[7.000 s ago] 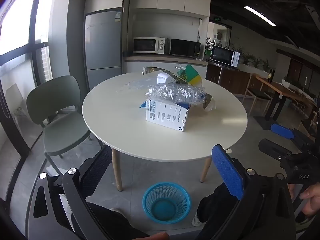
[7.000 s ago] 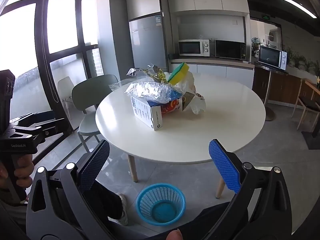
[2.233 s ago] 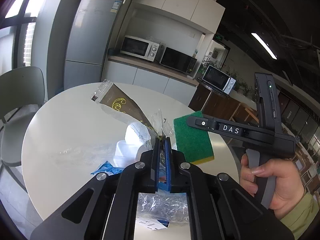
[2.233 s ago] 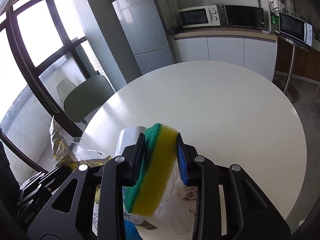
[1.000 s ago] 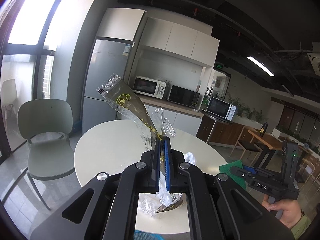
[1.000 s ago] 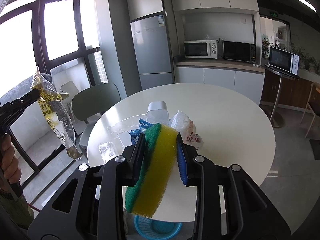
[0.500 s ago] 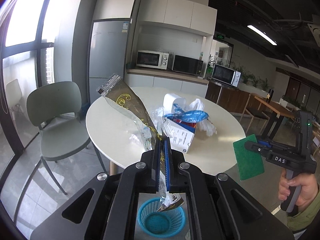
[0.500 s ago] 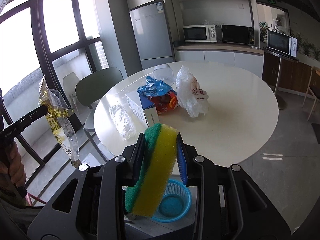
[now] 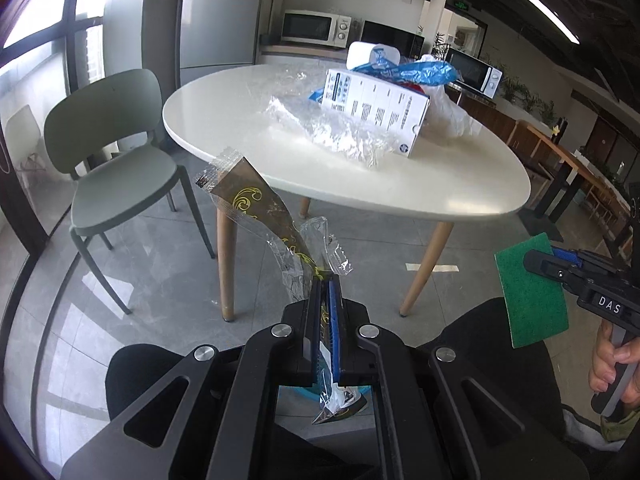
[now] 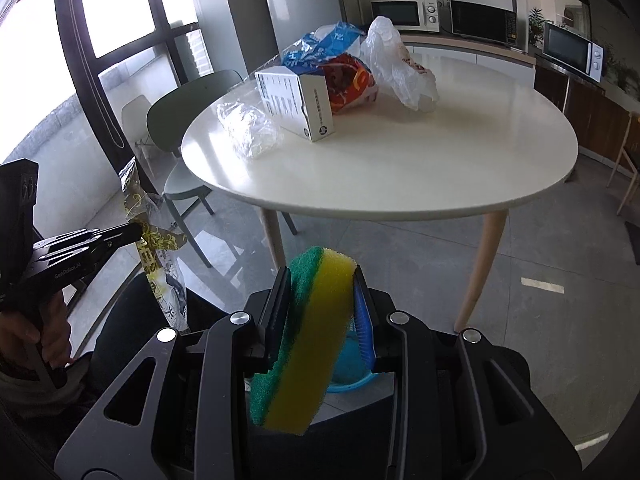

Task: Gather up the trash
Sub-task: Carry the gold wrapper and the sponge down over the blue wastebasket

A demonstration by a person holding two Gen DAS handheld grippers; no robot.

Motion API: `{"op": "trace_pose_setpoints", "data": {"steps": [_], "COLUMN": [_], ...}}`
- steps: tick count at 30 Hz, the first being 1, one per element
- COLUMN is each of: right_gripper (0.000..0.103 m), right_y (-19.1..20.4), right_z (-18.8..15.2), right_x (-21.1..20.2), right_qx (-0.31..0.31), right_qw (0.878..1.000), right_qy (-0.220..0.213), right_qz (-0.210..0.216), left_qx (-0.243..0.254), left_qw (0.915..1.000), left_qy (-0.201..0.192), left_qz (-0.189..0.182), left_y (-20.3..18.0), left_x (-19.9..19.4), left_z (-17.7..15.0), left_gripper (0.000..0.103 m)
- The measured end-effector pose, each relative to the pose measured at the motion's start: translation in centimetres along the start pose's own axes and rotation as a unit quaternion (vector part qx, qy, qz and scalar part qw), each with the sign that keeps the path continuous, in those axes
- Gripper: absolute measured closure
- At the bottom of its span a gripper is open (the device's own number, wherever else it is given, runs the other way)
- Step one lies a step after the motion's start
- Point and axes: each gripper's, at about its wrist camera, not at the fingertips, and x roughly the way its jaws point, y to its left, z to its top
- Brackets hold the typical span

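You've got both grippers low over the floor, tipped down, each loaded, so both pieces can go in one trip.

Left gripper (image 9: 325, 280): jaws pinched flat on the wrapper (image 9: 256, 208), a brown and gold sleeve with clear film. Gripped near its lower end, so the long part stands up past the tips and a short tail hangs below.

Right gripper (image 10: 322, 280): jaws part open, squeezing the sponge (image 10: 308, 344) across its thickness, green side left, yellow right. It sits slanted in the pads (fine for a drop).

Bin (image 10: 352, 364): blue basket on the floor, under your right gripper, mostly hidden behind the sponge. In the left view only a sliver of blue shows beneath the jaws.

More trash on the table (image 10: 420, 168): box (image 10: 296, 100), clear film (image 10: 248, 128), blue bag (image 10: 320, 46), white bag (image 10: 396, 64). My guess: release over the bin next, then go back up.
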Motion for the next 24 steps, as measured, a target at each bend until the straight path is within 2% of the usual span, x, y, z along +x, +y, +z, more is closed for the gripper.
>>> {"op": "trace_pose_setpoints", "data": {"steps": [2, 9, 13, 17, 24], "right_gripper": [0.074, 0.074, 0.074, 0.074, 0.074], "right_y": [0.2, -0.9, -2.2, -3.7, -3.8], "right_z": [-1.0, -3.1, -4.8, -6.3, -6.5], "right_x": [1.2, 5.8, 9.7, 13.7, 17.8], "right_qx": [-0.012, 0.003, 0.034, 0.1, 0.105], "right_qw": [1.0, 0.999, 0.995, 0.985, 0.98], "right_qy": [0.011, 0.053, 0.092, 0.142, 0.17], "right_qz": [-0.015, -0.011, -0.002, 0.026, 0.009], "left_qx": [-0.002, -0.009, -0.021, -0.025, -0.01], "left_qw": [0.9999, 0.9991, 0.9975, 0.9952, 0.9907], "left_qy": [0.013, 0.041, 0.067, 0.093, 0.135], "left_qz": [0.002, -0.001, -0.007, -0.017, -0.02], "left_y": [0.2, 1.0, 1.6, 1.7, 0.8], "left_x": [1.4, 6.3, 9.7, 13.5, 19.0], "left_z": [-0.9, -3.1, -4.2, -5.1, -6.0], "left_gripper": [0.1, 0.1, 0.1, 0.1, 0.1]}}
